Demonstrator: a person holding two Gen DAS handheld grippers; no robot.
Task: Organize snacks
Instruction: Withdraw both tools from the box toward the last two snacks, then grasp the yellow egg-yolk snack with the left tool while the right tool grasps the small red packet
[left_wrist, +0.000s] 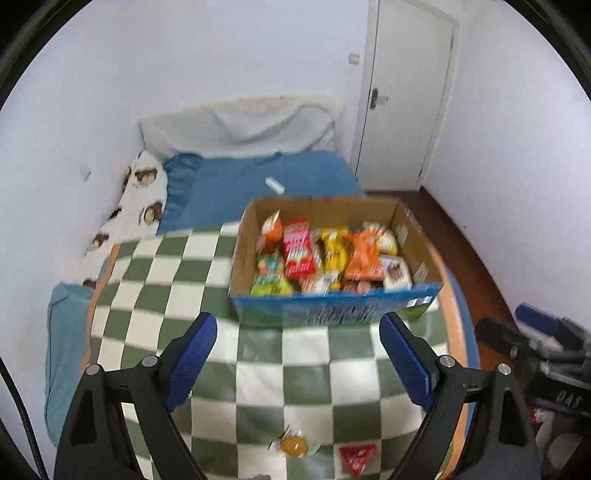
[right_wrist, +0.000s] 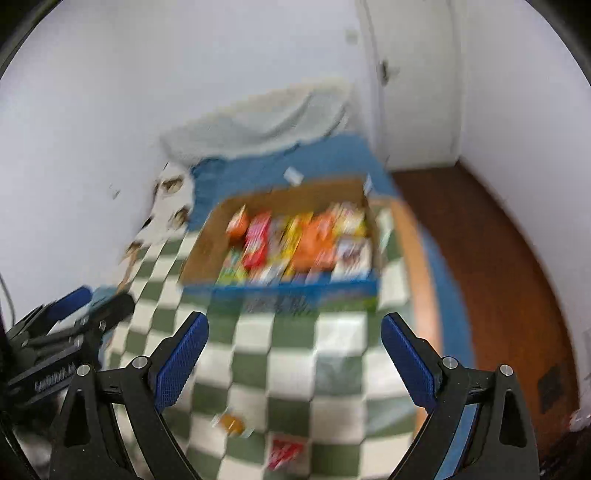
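Left wrist view: left gripper (left_wrist: 298, 334) spread wide, holding nothing, hovering over the checked blanket (left_wrist: 258, 373) on the bed. Straight ahead, a cardboard box (left_wrist: 332, 308) resting on that blanket, packed close with bright packets: red (left_wrist: 300, 249), yellow (left_wrist: 335, 254), orange (left_wrist: 364, 258), green (left_wrist: 269, 280). Two loose snacks left outside, near the bottom edge and well apart from the box: a small clear packet with an orange centre (left_wrist: 293, 446) and, just beside it, a red packet (left_wrist: 355, 458). Other gripper visible low at the right edge.

Right wrist view: heavily blurred. Right gripper (right_wrist: 294, 332) likewise spread and empty above the blanket. Same box (right_wrist: 291, 291) ahead; orange packet (right_wrist: 231, 422) and red packet (right_wrist: 286, 452) low in frame, between and below the fingers.

Step in hand, probably: fetching a loose packet for the box. Best done by dropping low over a single packet, fingers straddling its narrow width, closing gently so the wrapper bunches rather than slips on the soft blanket. Then lifting clear of the near box wall and setting it into a gap, not on top of the stack. Worth slowing down first, given the blur.
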